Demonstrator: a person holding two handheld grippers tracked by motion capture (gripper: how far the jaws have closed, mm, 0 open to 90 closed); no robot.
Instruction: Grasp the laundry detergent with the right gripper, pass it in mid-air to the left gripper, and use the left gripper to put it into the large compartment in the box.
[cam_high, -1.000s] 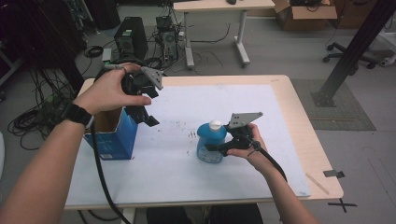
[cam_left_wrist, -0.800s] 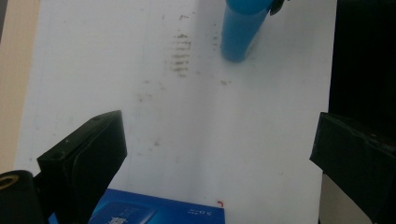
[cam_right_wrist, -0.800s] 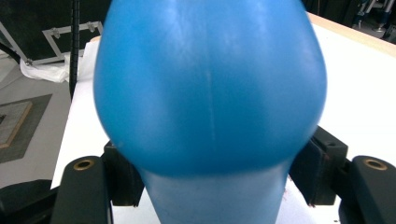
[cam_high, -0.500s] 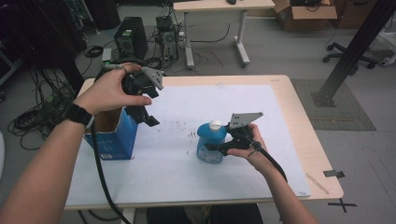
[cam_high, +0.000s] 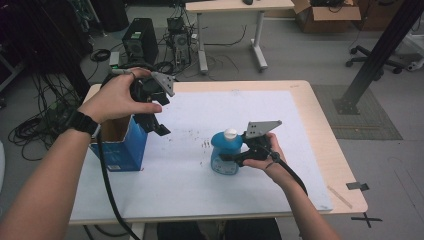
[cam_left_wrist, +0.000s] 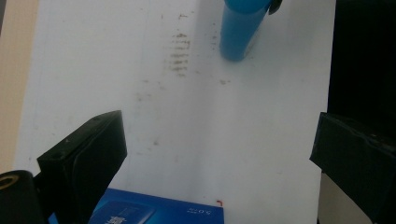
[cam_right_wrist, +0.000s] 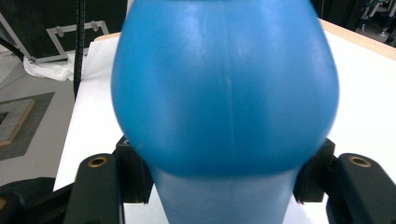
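The right gripper (cam_high: 231, 158) is clamped on the blue bottle (cam_high: 225, 152), 1 jaw each side of its body, low under the round bulge. The bottle stands upright on the white mat (cam_high: 215, 107), right of the open blue box (cam_high: 120, 145) and well apart from it. The left gripper (cam_high: 155, 127) hangs over the box's right edge w/ jaws wide apart, holding nothing. Best bet: squeeze firm, lift straight up, keep the white cap (cam_high: 230, 133) on top, go slow toward the box.

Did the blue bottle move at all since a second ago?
No. The blue bottle stands in the same spot on the white sheet, right of the blue box as before, with the right gripper clamped around it.
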